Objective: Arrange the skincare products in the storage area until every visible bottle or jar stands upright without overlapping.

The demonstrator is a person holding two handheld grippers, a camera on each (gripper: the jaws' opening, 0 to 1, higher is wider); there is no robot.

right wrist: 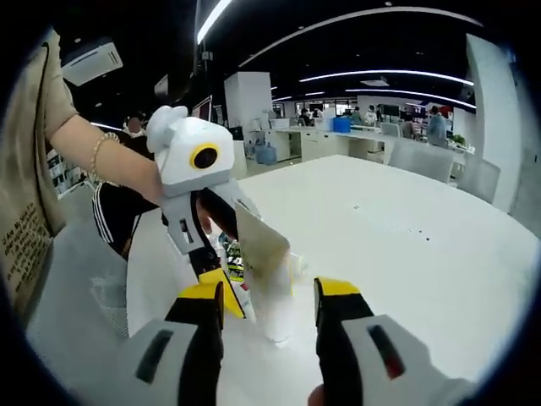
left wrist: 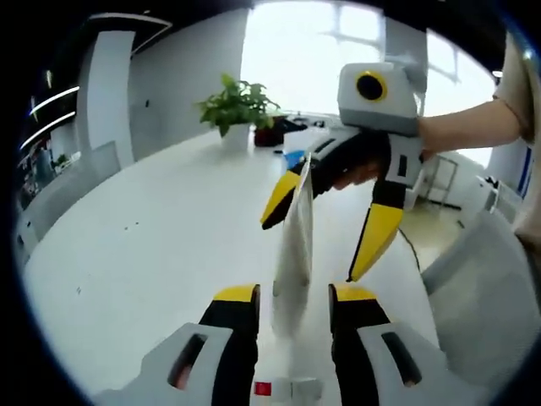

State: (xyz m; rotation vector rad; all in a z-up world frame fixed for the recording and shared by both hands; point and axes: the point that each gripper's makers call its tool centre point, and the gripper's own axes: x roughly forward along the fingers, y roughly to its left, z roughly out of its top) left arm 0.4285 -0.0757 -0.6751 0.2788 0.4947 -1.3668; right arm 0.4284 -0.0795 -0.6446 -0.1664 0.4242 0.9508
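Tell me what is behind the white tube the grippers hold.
Behind the white tube, the right gripper and a potted plant on the white table. The tube covers part of the gripper's near jaw.

Premises: open-plan office. A large white tabletop [right wrist: 406, 220] of conference size occupies the foreground. Behind it stand rows of desks [right wrist: 338, 139] with seated people, beneath a dark ceiling with curved strip lights [right wrist: 380, 78]. A potted plant [left wrist: 237, 110] stands before a bright window [left wrist: 338, 59].

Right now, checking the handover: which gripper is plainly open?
The right gripper: its jaws splay wide by the tube; the left gripper flanks it closely.
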